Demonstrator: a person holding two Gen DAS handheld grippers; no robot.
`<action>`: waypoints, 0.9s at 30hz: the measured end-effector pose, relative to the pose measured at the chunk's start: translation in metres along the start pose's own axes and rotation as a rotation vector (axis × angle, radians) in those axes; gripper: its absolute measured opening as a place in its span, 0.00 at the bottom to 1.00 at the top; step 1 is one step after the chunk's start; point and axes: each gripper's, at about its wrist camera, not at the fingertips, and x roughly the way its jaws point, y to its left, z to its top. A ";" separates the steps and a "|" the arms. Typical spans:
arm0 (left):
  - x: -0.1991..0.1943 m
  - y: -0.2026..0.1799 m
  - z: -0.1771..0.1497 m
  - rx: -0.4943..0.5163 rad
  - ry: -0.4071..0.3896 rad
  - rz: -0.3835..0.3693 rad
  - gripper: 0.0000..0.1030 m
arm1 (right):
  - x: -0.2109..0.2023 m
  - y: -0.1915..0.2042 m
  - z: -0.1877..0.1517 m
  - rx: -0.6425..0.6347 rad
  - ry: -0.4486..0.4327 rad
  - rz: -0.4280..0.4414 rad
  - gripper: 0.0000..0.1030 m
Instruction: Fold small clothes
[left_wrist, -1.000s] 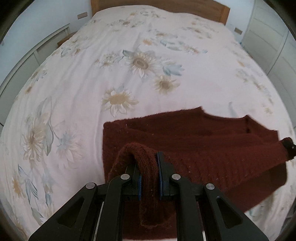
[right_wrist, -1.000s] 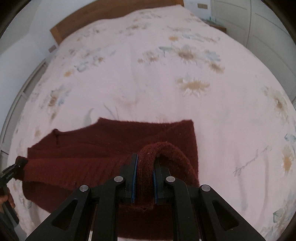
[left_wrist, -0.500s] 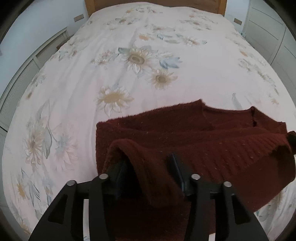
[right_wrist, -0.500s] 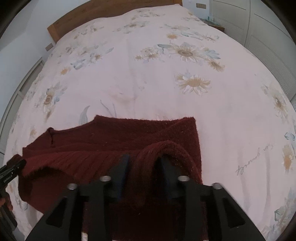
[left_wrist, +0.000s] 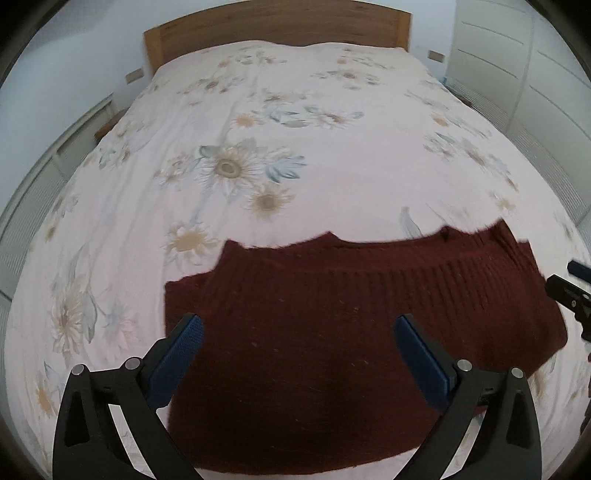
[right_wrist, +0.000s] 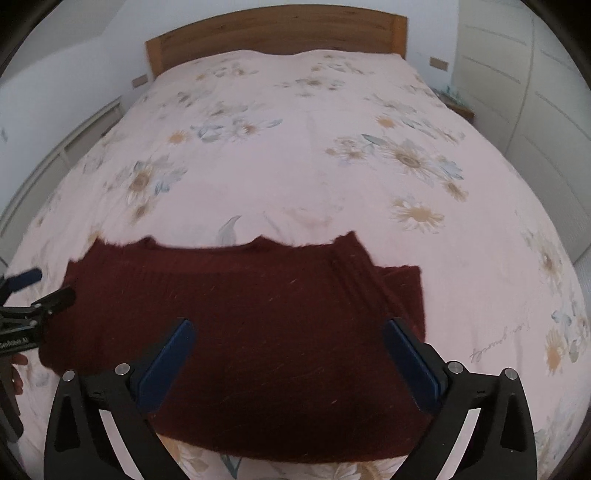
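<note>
A dark red knitted sweater (left_wrist: 332, 332) lies folded flat on the flowered bedspread, near the bed's front edge. It also shows in the right wrist view (right_wrist: 258, 325). My left gripper (left_wrist: 299, 328) is open wide and empty, its blue pads above the sweater's left part. My right gripper (right_wrist: 284, 328) is open wide and empty above the sweater's right part. The right gripper shows at the right edge of the left wrist view (left_wrist: 569, 295). The left gripper shows at the left edge of the right wrist view (right_wrist: 33, 306).
The bed (left_wrist: 295, 129) has a pale floral cover and a wooden headboard (left_wrist: 277, 33). White wardrobe doors (left_wrist: 517, 74) stand to the right. A white wall with low cabinets (left_wrist: 44, 177) runs along the left.
Both grippers were shut on the sweater's hem a second ago. They have opened, let it drop folded on the bed, and pulled back and up.
</note>
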 end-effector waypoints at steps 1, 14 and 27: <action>0.001 -0.007 -0.005 0.025 -0.010 0.007 0.99 | 0.001 0.007 -0.004 -0.018 -0.005 -0.005 0.99; 0.045 -0.025 -0.077 0.019 0.081 -0.034 0.99 | 0.048 0.053 -0.081 -0.140 0.033 -0.072 0.99; 0.044 0.034 -0.102 -0.065 0.043 -0.041 0.99 | 0.048 -0.021 -0.091 -0.006 0.019 -0.082 0.99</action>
